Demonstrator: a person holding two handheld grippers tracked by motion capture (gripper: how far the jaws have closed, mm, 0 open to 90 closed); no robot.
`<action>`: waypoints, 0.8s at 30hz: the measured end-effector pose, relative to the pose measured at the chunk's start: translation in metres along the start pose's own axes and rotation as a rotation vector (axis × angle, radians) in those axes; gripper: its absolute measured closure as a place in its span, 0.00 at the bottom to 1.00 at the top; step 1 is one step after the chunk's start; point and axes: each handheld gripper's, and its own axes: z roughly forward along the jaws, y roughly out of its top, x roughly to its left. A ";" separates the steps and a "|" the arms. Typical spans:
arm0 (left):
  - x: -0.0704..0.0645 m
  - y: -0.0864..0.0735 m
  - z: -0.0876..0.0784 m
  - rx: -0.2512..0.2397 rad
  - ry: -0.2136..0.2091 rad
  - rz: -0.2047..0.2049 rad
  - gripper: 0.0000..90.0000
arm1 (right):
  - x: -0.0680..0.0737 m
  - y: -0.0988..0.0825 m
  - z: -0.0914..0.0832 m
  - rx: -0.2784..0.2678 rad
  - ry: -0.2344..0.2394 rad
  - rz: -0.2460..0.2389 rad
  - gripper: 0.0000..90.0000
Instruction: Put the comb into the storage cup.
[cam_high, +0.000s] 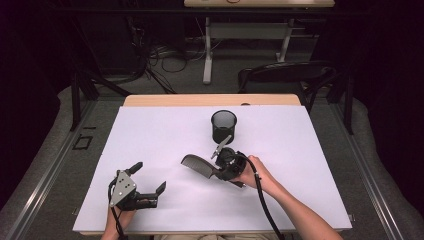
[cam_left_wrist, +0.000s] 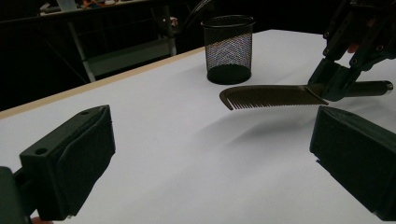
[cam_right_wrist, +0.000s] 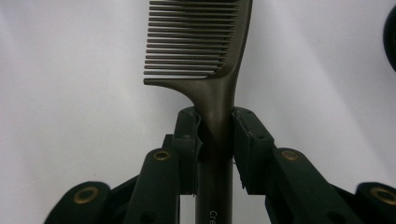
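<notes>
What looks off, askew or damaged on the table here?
Nothing stands out. The black mesh pen cup stands upright on the white table cover. The dark plastic comb is clamped by its handle in the right gripper, off the surface, teeth intact. The left gripper is open, holding nothing.

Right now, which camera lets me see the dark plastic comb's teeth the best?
The right gripper view: the dark plastic comb is close, each tooth distinct, handle clamped. The left gripper view shows its whole length from the side. The high view shows it small and dark.

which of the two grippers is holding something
The right gripper: its jaws clamp the comb by the handle. The left gripper stands open with nothing between its jaws.
</notes>
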 end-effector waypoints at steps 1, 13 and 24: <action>0.000 0.000 0.000 0.000 0.000 0.001 0.00 | 0.000 -0.001 -0.001 0.000 -0.003 0.005 0.81; 0.000 0.000 0.000 0.001 0.001 0.001 0.00 | -0.005 -0.013 -0.010 -0.054 -0.014 0.034 0.81; 0.000 0.000 0.000 0.001 0.001 0.002 0.00 | -0.007 -0.024 -0.018 -0.090 -0.018 0.049 0.81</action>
